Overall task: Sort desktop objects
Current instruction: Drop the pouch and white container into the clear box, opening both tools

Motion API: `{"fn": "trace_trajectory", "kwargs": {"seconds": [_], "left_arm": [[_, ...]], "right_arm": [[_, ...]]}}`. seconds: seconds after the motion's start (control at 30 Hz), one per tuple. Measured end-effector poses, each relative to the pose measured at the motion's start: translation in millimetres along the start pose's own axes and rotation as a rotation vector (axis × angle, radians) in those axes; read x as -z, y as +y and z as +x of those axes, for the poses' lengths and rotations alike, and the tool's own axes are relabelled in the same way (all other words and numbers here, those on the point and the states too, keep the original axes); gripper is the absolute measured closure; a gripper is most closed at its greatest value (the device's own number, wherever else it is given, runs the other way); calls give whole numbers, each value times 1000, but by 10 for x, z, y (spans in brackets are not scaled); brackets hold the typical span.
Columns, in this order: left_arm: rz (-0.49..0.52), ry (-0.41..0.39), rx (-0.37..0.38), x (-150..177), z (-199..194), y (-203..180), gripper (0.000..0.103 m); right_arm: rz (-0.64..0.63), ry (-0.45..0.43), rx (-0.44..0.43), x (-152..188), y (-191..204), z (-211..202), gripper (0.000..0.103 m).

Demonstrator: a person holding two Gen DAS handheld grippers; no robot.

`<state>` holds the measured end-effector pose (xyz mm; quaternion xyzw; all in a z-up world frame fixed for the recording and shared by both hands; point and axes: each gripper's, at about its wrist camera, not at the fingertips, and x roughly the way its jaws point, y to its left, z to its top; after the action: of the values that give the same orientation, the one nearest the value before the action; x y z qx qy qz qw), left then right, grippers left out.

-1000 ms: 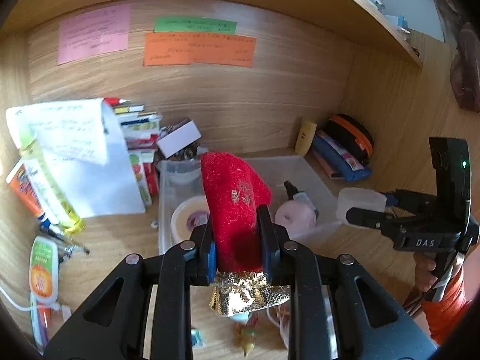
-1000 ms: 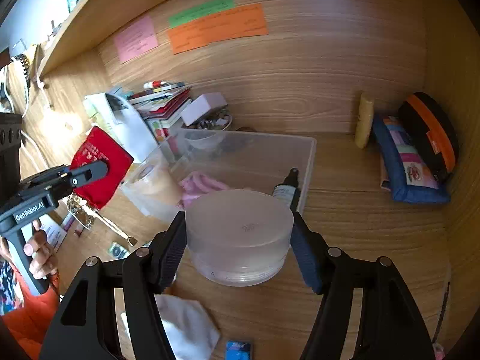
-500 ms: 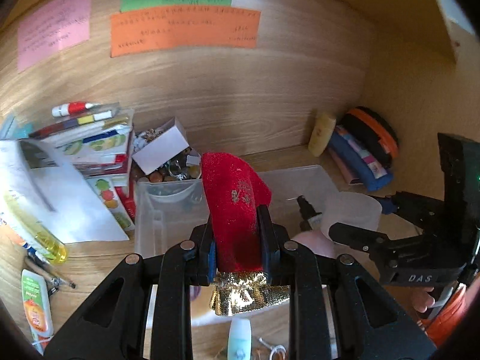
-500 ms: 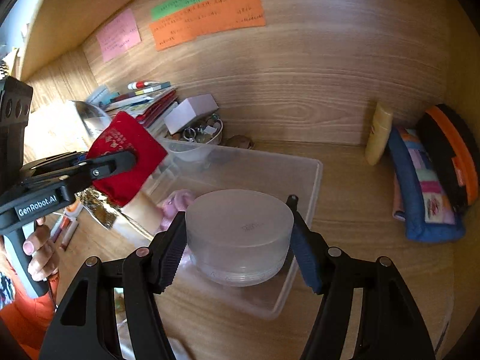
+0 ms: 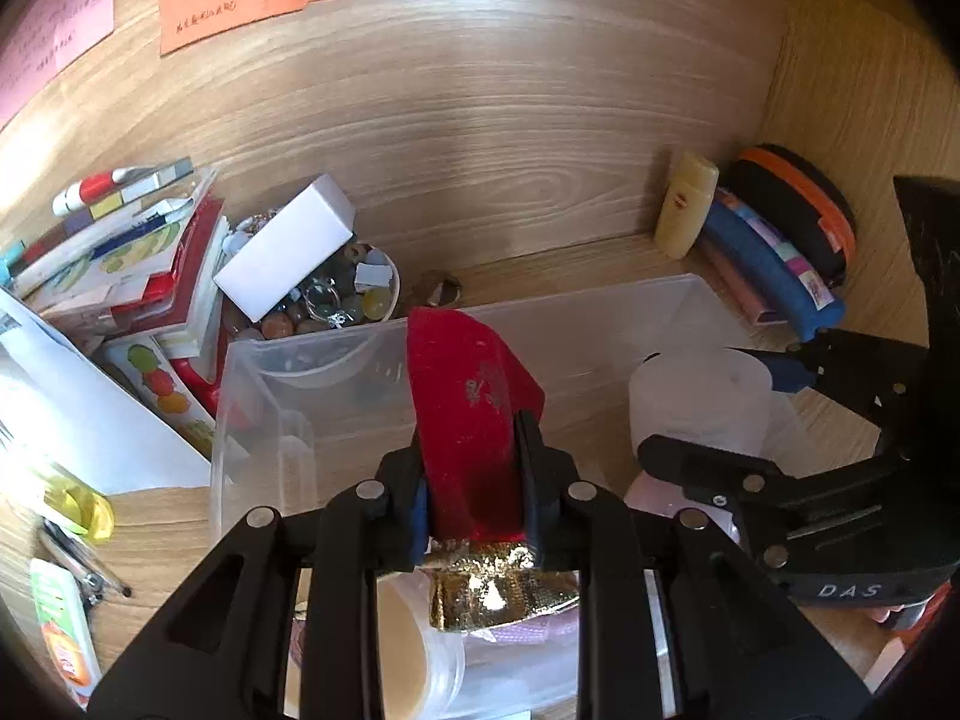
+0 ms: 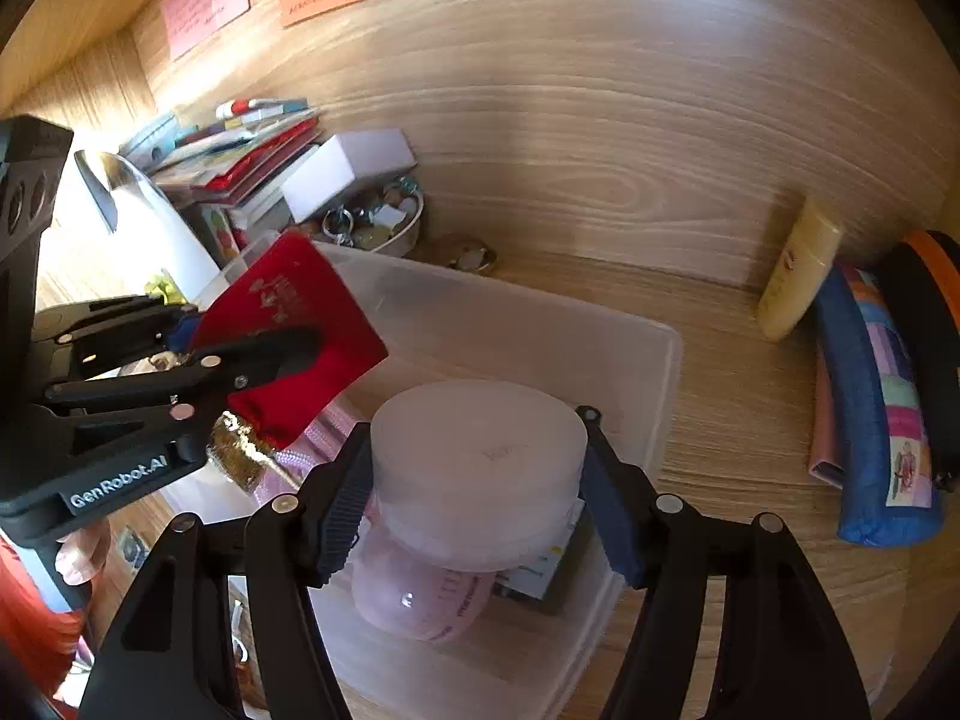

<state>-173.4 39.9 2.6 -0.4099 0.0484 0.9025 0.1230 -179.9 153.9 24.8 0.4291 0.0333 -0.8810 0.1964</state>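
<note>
The left gripper (image 5: pixel 474 480) is clamped on a red fabric pouch with a gold foil hem (image 5: pixel 474 402), jaws nearly together and pads pressing the cloth on both sides. The pouch is gripped near its hem and stands upright, which probably leaves its body free to drop away. The right gripper (image 6: pixel 480 480) has its jaws about half spread around a round frosted plastic jar (image 6: pixel 480 444), pads against the jar's side wall so the jar stays level.

Both loads hang above the clear rectangular plastic bin (image 6: pixel 666 360), the likely sorting destination. Inside the bin, directly below the jar, lie a pink rounded bottle (image 6: pixel 420 600) and a small dark box with a white label (image 6: pixel 540 576); a roll of tape (image 5: pixel 414 648) sits near the bin's left end.

Behind the bin's far left corner, a white bowl (image 5: pixel 390 282) contains beads and rings, with a white box (image 5: pixel 288 252) on top. To the bin's far right, a blue fabric pencil case (image 6: pixel 870 408) leans against the wall.
</note>
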Motion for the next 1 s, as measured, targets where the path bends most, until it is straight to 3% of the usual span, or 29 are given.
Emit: {"fn": "trace_trajectory", "kwargs": {"seconds": [0.3, 0.4, 0.63, 0.77, 1.0], "left_arm": [[-13, -6, -2, -4, -43, 53, 59], [-18, -25, 9, 21, -152, 69, 54], [-8, -79, -10, 105, -522, 1, 46], [0, -128, -14, 222, -813, -42, 31], [30, -134, -59, 581, -1101, -35, 29]], "right_arm": [[-52, 1, 36, 10, 124, -14, 37], [-51, -29, 32, 26, 151, -169, 28], [-62, -107, 82, 173, 220, -639, 26], [-63, -115, 87, 328, 278, -829, 24], [-95, -162, 80, 613, 445, -1196, 17]]}}
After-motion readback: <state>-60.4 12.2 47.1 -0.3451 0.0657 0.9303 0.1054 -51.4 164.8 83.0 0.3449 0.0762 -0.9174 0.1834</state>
